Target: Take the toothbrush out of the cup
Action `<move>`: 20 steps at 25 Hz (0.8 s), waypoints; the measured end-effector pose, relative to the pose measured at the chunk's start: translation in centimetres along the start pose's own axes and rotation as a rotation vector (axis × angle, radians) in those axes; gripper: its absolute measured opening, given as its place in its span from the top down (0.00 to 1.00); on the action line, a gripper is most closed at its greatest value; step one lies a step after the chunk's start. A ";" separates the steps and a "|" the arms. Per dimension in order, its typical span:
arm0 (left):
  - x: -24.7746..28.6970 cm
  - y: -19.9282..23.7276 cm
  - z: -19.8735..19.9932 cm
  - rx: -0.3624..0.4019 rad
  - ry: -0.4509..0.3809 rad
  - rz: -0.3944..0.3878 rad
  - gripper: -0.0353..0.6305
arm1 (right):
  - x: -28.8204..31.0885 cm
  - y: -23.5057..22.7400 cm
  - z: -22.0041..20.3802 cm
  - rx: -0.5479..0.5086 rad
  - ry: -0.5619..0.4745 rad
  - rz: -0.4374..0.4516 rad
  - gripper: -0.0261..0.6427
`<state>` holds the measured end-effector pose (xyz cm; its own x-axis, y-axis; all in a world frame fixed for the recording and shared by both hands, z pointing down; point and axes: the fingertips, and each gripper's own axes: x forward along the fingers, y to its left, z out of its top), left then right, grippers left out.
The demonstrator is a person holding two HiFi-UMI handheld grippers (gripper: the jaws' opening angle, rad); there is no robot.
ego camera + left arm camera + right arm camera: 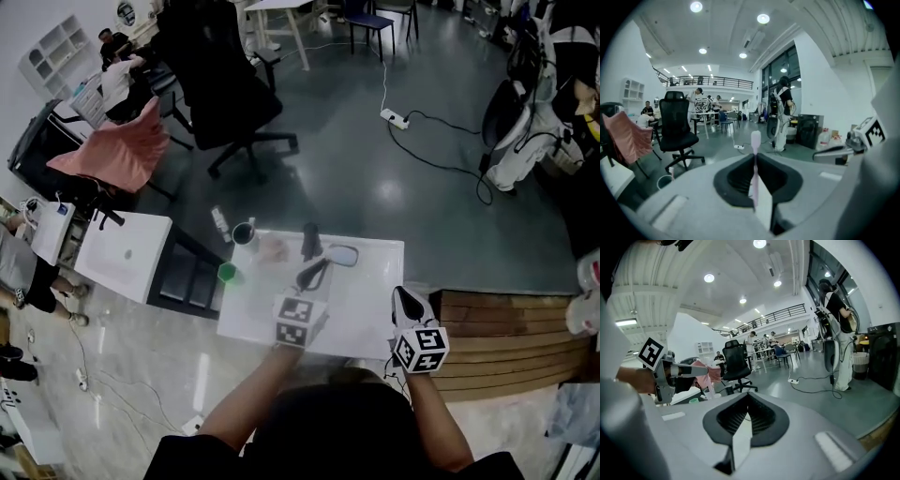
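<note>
My left gripper (755,157) is shut on a pale pink toothbrush (755,140). Its handle is pinched between the pads and its bristle head sticks up past the jaw tips. In the head view the left gripper (313,273) hovers over the middle of the white table (370,309). The dark cup (244,233) stands apart at the table's far left corner, and also shows low at the left as the cup (664,181) in the left gripper view. My right gripper (749,401) is shut with nothing in it; this right gripper (406,298) hangs at the table's right edge.
On the table lie an oval mirror (343,255), a black object (309,241), a small bottle (220,223) and a green cup (228,273). A black office chair (220,89) and a power strip with cable (395,118) are on the floor beyond. Wooden steps (497,337) lie to the right.
</note>
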<state>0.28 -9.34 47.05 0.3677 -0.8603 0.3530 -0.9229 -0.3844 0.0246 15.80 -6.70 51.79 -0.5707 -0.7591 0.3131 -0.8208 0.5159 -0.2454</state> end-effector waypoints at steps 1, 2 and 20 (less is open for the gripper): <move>0.8 -1.0 -0.2 -0.001 0.007 -0.016 0.91 | -0.4 -0.8 -0.2 0.006 -0.002 -0.010 0.96; 1.6 -2.0 -0.4 -0.001 0.014 -0.032 0.91 | -0.8 -1.5 -0.3 0.012 -0.003 -0.018 0.96; 15.2 -10.5 -9.1 -0.278 0.216 -0.249 0.91 | -3.9 -8.1 -2.2 0.112 0.014 -0.123 0.96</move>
<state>14.56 -15.36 60.67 0.5783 -0.6514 0.4912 -0.8154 -0.4412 0.3748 24.64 -7.01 54.55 -0.4671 -0.8077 0.3598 -0.8770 0.3715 -0.3047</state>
